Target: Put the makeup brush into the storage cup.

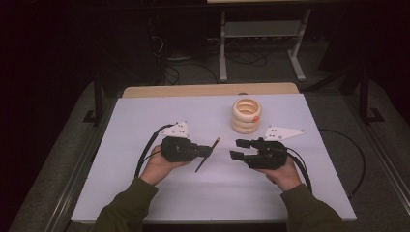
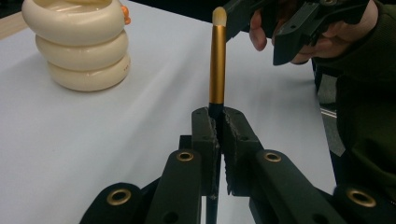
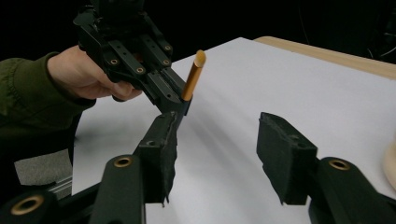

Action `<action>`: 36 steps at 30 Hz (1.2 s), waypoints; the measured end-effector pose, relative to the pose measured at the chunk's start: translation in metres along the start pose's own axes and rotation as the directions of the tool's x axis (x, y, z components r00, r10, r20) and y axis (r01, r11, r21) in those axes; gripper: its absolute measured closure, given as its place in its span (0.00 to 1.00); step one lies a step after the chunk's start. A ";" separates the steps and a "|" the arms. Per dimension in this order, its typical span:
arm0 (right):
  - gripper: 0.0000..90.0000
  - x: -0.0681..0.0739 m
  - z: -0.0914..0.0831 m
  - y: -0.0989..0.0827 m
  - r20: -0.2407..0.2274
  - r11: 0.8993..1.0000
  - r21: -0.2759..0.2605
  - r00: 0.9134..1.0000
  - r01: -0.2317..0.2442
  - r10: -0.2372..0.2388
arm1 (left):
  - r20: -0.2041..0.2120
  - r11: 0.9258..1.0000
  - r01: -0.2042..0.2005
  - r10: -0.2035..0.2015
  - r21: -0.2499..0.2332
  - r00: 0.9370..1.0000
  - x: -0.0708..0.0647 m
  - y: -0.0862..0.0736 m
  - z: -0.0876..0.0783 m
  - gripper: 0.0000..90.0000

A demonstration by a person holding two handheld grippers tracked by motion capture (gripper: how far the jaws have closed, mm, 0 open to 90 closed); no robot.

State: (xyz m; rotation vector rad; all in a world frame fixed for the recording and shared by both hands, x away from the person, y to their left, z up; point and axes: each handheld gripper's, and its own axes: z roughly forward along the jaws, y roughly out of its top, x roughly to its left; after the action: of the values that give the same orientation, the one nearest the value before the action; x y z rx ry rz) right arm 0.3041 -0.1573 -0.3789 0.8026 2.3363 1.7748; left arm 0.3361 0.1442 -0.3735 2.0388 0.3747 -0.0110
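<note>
While the high view shows the brush (image 1: 208, 154) as little more than a thin dark stick between the two tools, the left gripper view brings out its gold ferrule and pale tip (image 2: 217, 60), with the dark handle pinched between the closed jaws of the left tool (image 2: 218, 122). From the right gripper view, the right tool (image 3: 217, 151) has its jaws spread wide with nothing between them, and the brush (image 3: 193, 76) tilts up from the left tool (image 3: 175, 100) opposite. Both hands rest low over the white table (image 1: 145, 193), the left hand (image 1: 159, 166) and right hand (image 1: 283, 174) facing each other, near but apart. A stack of cream rings (image 1: 246, 116) stands farther back on the table, well behind the right tool (image 1: 241, 149).
</note>
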 end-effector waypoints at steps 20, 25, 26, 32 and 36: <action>0.65 0.008 0.025 0.015 -0.051 1.000 -0.027 0.999 -0.002 0.000 | -0.015 1.000 -0.008 0.008 -0.026 1.000 -0.002 0.001 0.003 0.94; 0.66 0.008 0.025 0.015 -0.053 1.000 -0.029 0.999 -0.009 0.008 | -0.018 0.999 -0.007 0.006 -0.037 1.000 -0.003 0.001 0.003 0.94; 0.67 0.008 0.026 0.015 -0.053 1.000 -0.028 0.999 -0.009 0.007 | -0.018 0.999 -0.006 0.006 -0.040 1.000 -0.003 0.001 0.003 0.94; 0.68 0.009 0.027 0.015 -0.056 0.999 -0.030 0.998 -0.016 0.014 | -0.017 0.999 -0.010 0.010 -0.041 1.000 -0.003 0.001 0.004 0.94; 0.70 0.008 0.029 0.016 -0.056 0.999 -0.035 0.998 -0.024 0.022 | -0.013 0.999 -0.018 0.017 -0.042 1.000 -0.004 0.002 0.006 0.94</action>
State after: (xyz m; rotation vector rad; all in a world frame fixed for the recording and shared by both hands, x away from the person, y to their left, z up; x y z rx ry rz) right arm 0.3143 -0.1257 -0.3712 0.7880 2.3314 1.8661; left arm 0.3333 0.1370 -0.3745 2.0014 0.3622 0.0202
